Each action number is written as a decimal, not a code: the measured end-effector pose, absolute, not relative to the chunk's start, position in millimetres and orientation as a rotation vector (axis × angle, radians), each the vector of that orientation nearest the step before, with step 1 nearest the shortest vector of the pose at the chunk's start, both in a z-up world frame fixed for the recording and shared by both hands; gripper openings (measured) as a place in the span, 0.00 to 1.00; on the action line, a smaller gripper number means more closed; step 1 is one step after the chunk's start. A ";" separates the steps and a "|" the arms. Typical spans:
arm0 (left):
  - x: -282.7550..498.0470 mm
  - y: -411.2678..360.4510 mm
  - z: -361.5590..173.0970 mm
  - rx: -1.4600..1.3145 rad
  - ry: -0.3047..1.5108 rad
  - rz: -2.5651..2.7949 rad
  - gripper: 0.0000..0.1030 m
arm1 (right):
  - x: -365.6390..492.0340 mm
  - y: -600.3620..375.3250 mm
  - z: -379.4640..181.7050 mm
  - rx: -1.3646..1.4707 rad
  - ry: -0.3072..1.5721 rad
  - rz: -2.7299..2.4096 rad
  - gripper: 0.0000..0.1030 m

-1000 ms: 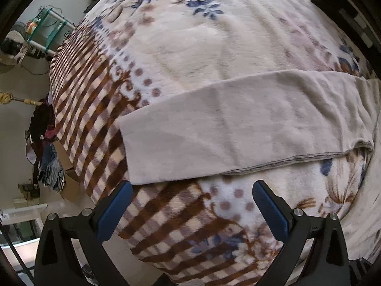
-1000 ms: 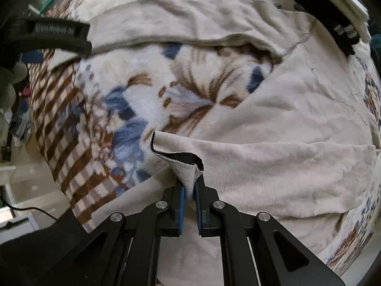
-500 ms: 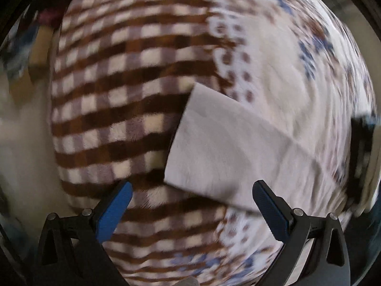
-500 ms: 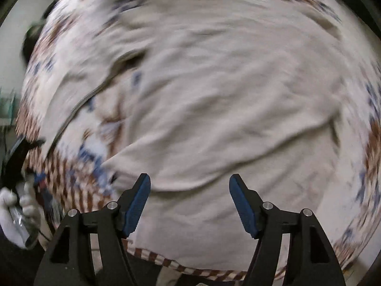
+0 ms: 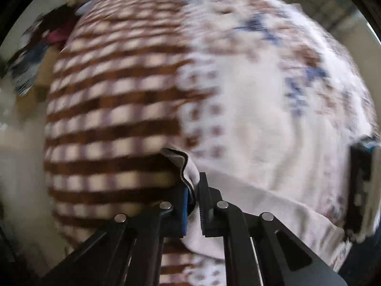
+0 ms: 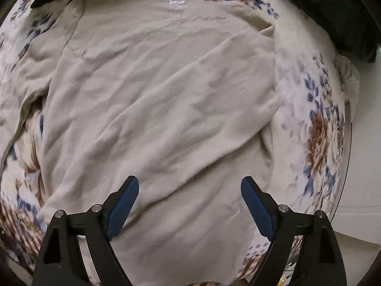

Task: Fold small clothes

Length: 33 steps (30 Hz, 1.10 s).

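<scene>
The beige garment [image 6: 162, 109] lies spread over a patterned blanket [image 6: 319, 128] that covers the work surface. In the right wrist view its body fills most of the picture, creased in shallow diagonal folds. One sleeve [image 6: 238, 76] is laid across the body, running from the far right down toward the near left. A dark seam edge shows at the garment's left side, with blanket visible beneath it.

The right gripper [image 6: 190, 191] hangs above the near part of the garment, pointing steeply down. Its jaws are opening and stand wide apart; the blue pads [image 6: 123, 202] press on nothing, and only flat cloth shows below the gap.

The left gripper [image 5: 194, 186] has its jaws drawn together, clamped on the cuff end of the other sleeve [image 5: 257, 202]. The cuff [image 5: 181, 159] bunches up just beyond the fingertips, its dark hem showing as a folded lip. From the clamp the sleeve trails away to the right across the blanket. The left wrist view is blurred. The brown check border [image 5: 114, 109] of the blanket lies to the left of the gripper, the pale floral field to the right. A dark object [image 5: 359, 181] stands at the right edge of this view; its identity cannot be told.
</scene>
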State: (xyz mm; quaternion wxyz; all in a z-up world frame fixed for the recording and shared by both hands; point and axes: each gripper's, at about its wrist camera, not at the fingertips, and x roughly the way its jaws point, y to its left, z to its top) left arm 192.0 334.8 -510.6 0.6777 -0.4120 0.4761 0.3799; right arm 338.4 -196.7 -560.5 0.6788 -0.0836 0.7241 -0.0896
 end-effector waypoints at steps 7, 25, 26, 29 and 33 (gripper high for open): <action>265.9 271.6 -422.6 -0.584 0.968 0.631 0.05 | 345.3 -188.7 -570.0 -0.080 1.606 -0.172 0.88; 194.7 -161.3 -404.1 0.139 1.160 -0.651 0.05 | 224.9 -377.1 -569.0 0.452 1.716 -0.441 0.88; 183.4 -164.6 -412.5 0.160 1.183 -0.667 0.05 | 216.3 -386.5 -569.8 0.450 1.722 -0.456 0.88; 157.2 -166.0 -437.7 0.226 1.242 -0.685 0.05 | 199.6 -403.0 -575.0 0.460 1.740 -0.478 0.88; 144.4 -161.5 -465.3 0.282 1.291 -0.683 0.05 | 187.0 -413.8 -581.5 0.451 1.747 -0.474 0.88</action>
